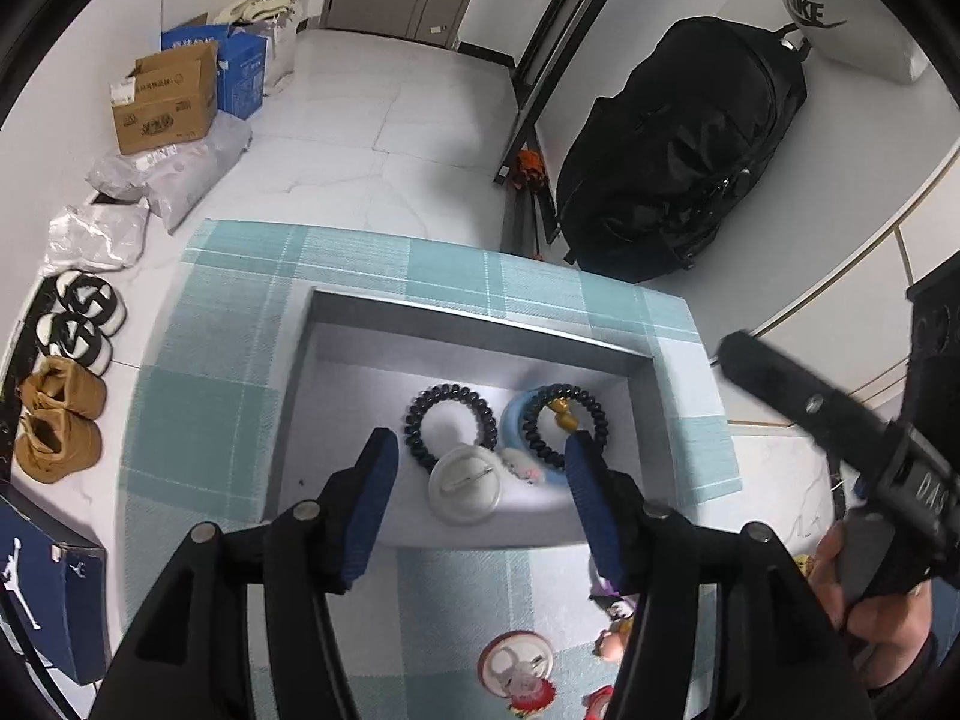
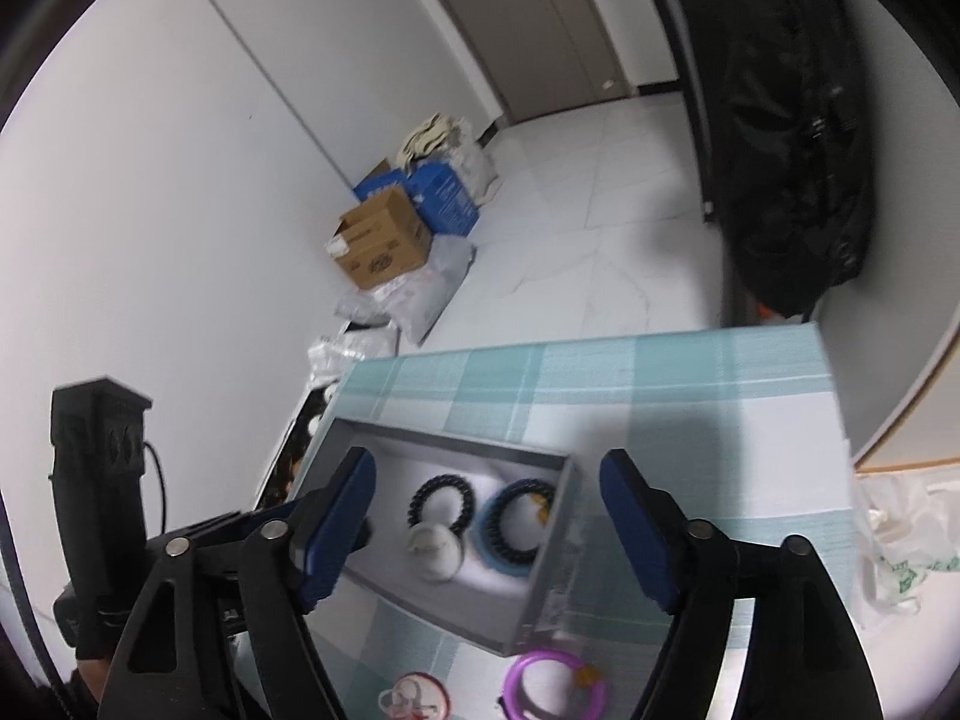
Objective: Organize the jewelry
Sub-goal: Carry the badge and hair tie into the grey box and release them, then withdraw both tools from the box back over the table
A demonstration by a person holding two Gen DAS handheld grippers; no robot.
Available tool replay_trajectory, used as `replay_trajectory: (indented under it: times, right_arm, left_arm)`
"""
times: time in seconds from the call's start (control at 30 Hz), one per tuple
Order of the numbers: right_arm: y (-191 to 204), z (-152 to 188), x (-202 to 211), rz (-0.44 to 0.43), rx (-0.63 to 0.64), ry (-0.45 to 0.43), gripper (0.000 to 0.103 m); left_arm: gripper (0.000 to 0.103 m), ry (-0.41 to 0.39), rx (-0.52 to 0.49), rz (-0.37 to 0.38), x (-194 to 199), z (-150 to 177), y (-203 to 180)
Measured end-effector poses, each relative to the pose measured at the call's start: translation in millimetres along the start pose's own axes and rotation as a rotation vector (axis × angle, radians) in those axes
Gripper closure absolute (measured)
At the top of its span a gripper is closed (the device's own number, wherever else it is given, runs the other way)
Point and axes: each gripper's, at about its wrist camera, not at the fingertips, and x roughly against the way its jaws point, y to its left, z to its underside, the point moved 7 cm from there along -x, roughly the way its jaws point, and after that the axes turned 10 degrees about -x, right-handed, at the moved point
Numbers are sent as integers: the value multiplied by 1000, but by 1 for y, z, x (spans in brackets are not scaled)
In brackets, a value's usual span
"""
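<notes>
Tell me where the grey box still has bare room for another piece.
The grey box has bare floor along its left side, between the left wall and the black spiral hair tie. The right half is crowded: white badge, blue ring, second spiral tie.

Jewelry partly sorted: some in the tray (image 1: pixel 336 360), some loose on the cloth (image 1: pixel 240 324).

The grey, shallow, rectangular tray sits on the checked teal cloth. Inside, near its far wall, a black coil tie (image 1: pixel 453 423) lies flat; a second coil tie (image 1: pixel 564 429) lies toward the far right corner on a blue ring (image 1: pixel 515 420), with a small gold piece (image 1: pixel 563 414) inside its loop. A round white badge (image 1: pixel 463 492) lies face down, pin up, touching the first tie's near side. On the cloth by the tray's near edge lie a purple ring (image 2: pixel 555 684), a round cartoon badge (image 1: pixel 516 669) and small figures (image 1: pixel 615 630), partly hidden.
</notes>
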Motion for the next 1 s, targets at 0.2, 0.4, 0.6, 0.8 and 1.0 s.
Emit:
replay_trajectory:
  times: [0.2,0.4,0.6,0.8,1.0]
  right_arm:
    - [-5,3,20,0,-4,-38,23]
    - [-2,22,42,13,48,-57,19]
    - [2,45,62,32,99,-64,15]
    - [-8,72,73,38,72,-34,12]
    - [-18,96,76,82,51,4,8]
  left_arm:
    - [49,-42,-15,-28,17,7,0]
    - [48,-61,-24,-57,28,23,1]
    - [39,-29,-68,-74,33,45,-13]
    - [39,13,-51,-88,33,77,-17]
    - [39,78,-52,-93,25,103,-22]
